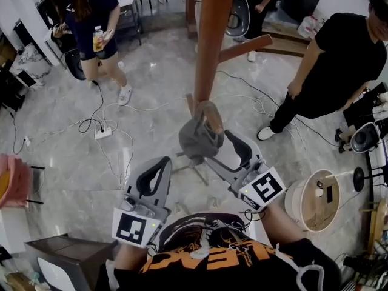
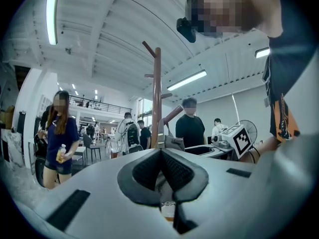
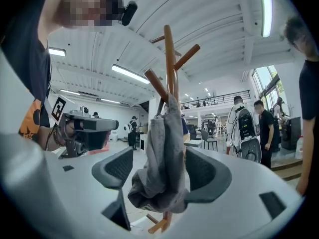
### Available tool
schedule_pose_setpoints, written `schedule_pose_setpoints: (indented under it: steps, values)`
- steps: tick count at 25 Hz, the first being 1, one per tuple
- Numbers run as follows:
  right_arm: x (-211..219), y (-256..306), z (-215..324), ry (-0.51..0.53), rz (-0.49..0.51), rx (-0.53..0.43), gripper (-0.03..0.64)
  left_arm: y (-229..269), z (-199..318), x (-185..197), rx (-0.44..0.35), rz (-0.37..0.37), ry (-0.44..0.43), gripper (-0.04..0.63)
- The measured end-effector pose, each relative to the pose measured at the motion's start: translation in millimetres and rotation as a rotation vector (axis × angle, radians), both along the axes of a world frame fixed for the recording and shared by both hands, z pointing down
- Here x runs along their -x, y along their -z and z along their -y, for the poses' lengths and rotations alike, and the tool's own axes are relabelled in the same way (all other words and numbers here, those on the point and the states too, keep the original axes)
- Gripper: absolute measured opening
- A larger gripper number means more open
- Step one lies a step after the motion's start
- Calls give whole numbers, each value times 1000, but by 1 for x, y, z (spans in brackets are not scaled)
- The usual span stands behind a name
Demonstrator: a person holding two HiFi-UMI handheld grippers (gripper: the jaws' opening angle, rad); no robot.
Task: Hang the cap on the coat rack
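A grey cap [image 1: 197, 139] hangs limp from a peg of the wooden coat rack [image 1: 212, 41], close to the pole. My right gripper [image 1: 223, 154] stands open just right of the cap. In the right gripper view the cap [image 3: 162, 158] droops between the two dark pads [image 3: 115, 169], which stand apart from the cloth; its top hooks over a slanted peg [image 3: 157, 87]. My left gripper [image 1: 159, 167] is lower left of the cap and holds nothing. Its pads meet in the left gripper view [image 2: 160, 156], with the rack [image 2: 157, 98] ahead of it.
A person holding a bottle [image 1: 91, 23] stands at the back left and another in black [image 1: 339, 59] at the right. Cables and a power strip [image 1: 103, 132] lie on the marble floor. A round white tub [image 1: 315, 202] sits at my right.
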State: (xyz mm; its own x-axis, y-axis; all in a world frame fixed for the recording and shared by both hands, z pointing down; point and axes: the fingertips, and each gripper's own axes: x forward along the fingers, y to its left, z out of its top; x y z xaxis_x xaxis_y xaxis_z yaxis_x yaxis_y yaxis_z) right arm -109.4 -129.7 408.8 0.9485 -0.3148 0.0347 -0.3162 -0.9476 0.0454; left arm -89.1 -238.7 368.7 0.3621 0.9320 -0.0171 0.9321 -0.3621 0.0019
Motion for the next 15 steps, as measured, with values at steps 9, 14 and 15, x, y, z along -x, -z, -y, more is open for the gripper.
schedule_pose_setpoints:
  steps: [9,14,15]
  values:
    - [13,18,-4,10,-24,6,327,5,-7,-3,23,25,3,23]
    - [35,36,-14,18,-51,3,274,7,-16,2,24,19,3,23]
    - [39,41,-14,17,-59,0,259,7,-17,4,22,17,3,23]
